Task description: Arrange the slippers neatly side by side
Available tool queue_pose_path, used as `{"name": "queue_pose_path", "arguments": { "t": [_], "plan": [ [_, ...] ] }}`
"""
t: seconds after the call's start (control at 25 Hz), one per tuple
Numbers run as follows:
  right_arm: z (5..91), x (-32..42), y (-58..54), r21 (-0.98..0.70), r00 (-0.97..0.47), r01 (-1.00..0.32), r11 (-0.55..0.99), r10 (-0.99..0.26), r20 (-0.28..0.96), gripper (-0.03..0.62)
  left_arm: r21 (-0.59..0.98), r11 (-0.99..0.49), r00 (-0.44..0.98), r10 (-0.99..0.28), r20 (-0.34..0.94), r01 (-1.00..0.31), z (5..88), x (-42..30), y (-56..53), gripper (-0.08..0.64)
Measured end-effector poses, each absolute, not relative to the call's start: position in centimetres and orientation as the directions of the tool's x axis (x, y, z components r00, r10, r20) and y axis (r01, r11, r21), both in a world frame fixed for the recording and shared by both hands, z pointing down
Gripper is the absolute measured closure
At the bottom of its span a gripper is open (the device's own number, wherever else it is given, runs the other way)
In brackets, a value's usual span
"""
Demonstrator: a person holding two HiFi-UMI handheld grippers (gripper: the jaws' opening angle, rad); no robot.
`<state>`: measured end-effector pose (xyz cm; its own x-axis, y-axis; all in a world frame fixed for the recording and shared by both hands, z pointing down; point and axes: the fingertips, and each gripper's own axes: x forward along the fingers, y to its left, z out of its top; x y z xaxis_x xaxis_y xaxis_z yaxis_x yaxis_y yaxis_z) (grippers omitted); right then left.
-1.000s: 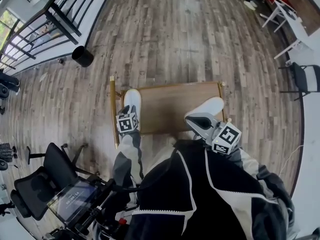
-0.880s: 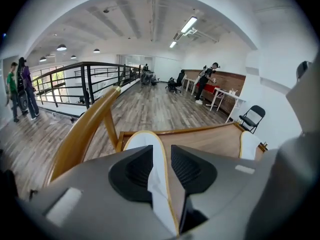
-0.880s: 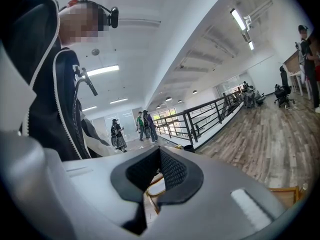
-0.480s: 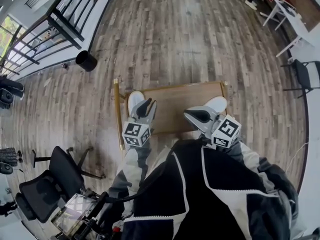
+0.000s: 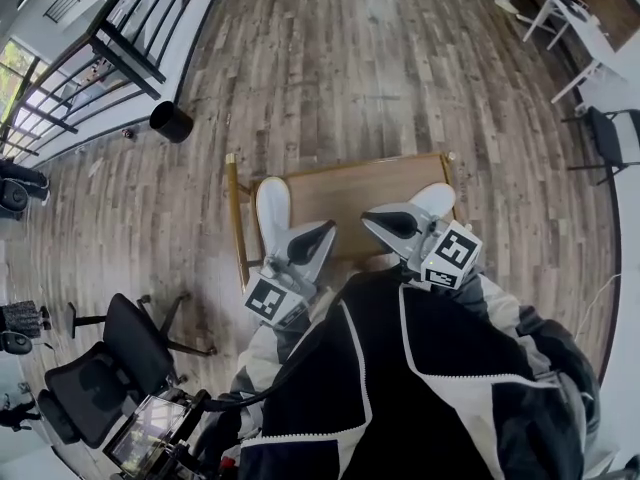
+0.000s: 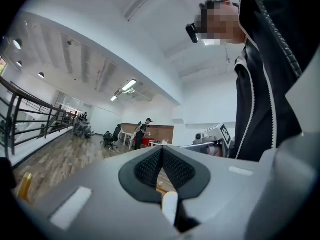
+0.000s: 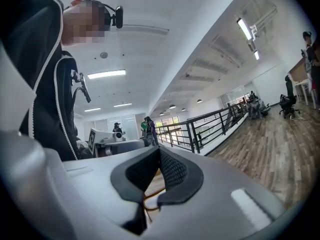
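Two white slippers lie on a low wooden table (image 5: 350,183). The left slipper (image 5: 272,206) lies along the table's left edge. The right slipper (image 5: 437,198) lies at the right end, with its near part hidden behind my right gripper (image 5: 370,218). My left gripper (image 5: 326,230) hovers over the table's near edge, right of the left slipper and clear of it. Its jaws have just been closing and now meet on nothing. The left gripper view shows that gripper (image 6: 161,159) pointing level across the room. The right gripper (image 7: 159,156) is shut and empty too.
A black bin (image 5: 170,121) stands on the wood floor at the far left, beside a black railing (image 5: 110,48). An office chair (image 5: 100,358) and a screen (image 5: 150,438) are at my near left. White tables (image 5: 590,48) and a black chair (image 5: 610,138) are at the far right.
My left gripper has lifted off the left slipper, come right and nearer to my body, and its jaws have closed. The slipper now shows whole. The right gripper has barely moved.
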<state>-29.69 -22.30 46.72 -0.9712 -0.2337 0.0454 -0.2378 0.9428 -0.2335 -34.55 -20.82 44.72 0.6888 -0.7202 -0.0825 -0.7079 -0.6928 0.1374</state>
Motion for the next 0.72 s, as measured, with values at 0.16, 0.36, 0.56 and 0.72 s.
{"name": "queue_pose_path", "arguments": {
  "t": [0.16, 0.36, 0.56, 0.72],
  "plan": [
    [46.7, -29.5, -22.3, -0.223, -0.971, -0.239, 0.945, -0.236, 0.042, 0.588, 0.147, -0.726, 0.718, -0.687, -0.108, -0.672, 44.4, -33.5, -20.5, 0.540],
    [46.3, -29.4, -22.3, -0.207, -0.967, -0.254, 0.945, -0.252, 0.041, 0.588, 0.145, -0.741, 0.733, -0.670, -0.115, -0.655, 44.2, -33.1, -20.7, 0.540],
    [47.2, -27.9, -23.4, -0.220, -0.950, -0.312, 0.924, -0.306, 0.062, 0.588, 0.186, -0.756, 0.747, -0.652, -0.132, -0.627, 44.4, -32.6, -21.3, 0.540],
    [48.7, -25.3, -25.2, -0.236, -0.904, -0.428, 0.872, -0.417, 0.098, 0.588, 0.178, -0.784, 0.777, -0.617, -0.120, -0.595, 44.9, -31.1, -21.7, 0.540]
  ]
}}
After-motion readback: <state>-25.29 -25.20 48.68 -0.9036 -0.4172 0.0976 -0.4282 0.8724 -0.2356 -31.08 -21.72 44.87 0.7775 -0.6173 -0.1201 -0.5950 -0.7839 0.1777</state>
